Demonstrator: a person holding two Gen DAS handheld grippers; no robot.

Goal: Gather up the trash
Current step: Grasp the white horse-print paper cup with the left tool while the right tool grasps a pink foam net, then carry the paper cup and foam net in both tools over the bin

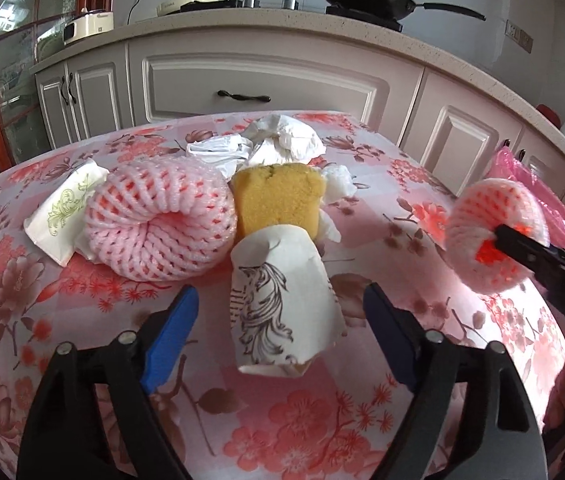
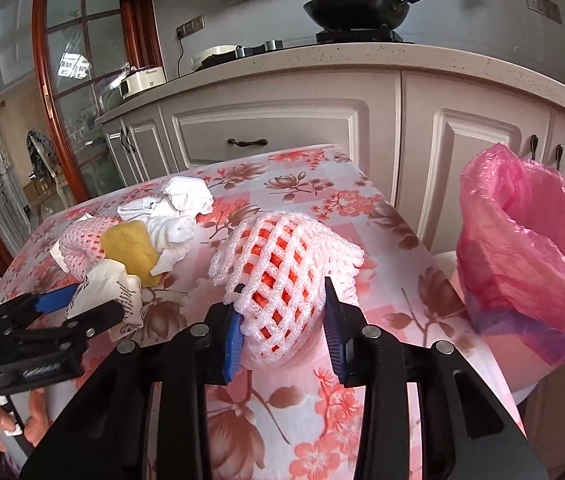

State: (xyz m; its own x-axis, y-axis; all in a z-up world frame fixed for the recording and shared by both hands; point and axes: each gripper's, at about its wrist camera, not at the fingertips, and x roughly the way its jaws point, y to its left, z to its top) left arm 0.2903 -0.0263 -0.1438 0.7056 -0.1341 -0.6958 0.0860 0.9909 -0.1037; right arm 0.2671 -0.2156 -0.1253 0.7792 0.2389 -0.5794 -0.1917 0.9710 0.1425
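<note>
A pink foam net (image 2: 282, 276) is pinched between the pads of the right hand-held gripper (image 2: 282, 332), above the flowered bench (image 2: 322, 420) near the pink-lined bin (image 2: 530, 256). The left hand-held gripper (image 1: 282, 320) stands wide around a printed paper wrapper (image 1: 282, 300), pads apart from it, before a yellow sponge (image 1: 278, 196) and another foam net (image 1: 158, 220).

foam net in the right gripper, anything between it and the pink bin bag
Nothing visible does. The right gripper is shut on the foam net near the table's right edge, and the pink bin bag stands open just beyond that edge, with only bare tablecloth between them.
</note>
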